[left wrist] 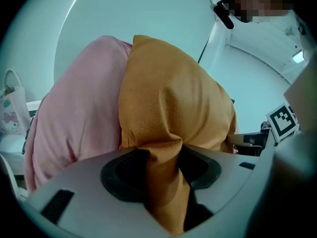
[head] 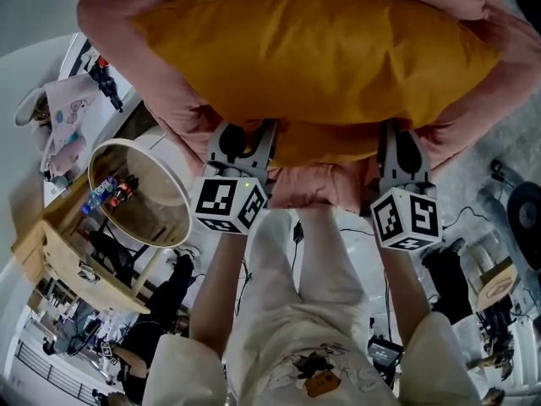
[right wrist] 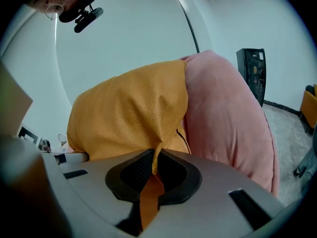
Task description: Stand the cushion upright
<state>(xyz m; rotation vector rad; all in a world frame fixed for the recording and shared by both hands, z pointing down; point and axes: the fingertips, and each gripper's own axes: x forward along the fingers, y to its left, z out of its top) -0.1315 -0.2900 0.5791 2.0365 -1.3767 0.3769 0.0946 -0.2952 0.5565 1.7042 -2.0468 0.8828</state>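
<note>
The mustard cushion (head: 313, 53) is held at its near edge, resting against the pink padded seat (head: 118, 11) — one end is given to each claw, presumably so that it can be tipped up evenly without twisting; the left claw (head: 243, 142) is clenched on a thick bunch of fabric, the right claw (head: 404, 146) on a thin fold. The pinched cloth is shown only in the gripper views; the cushion's full width — wrapped by the seat on three sides — is shown by the head view alone.
</note>
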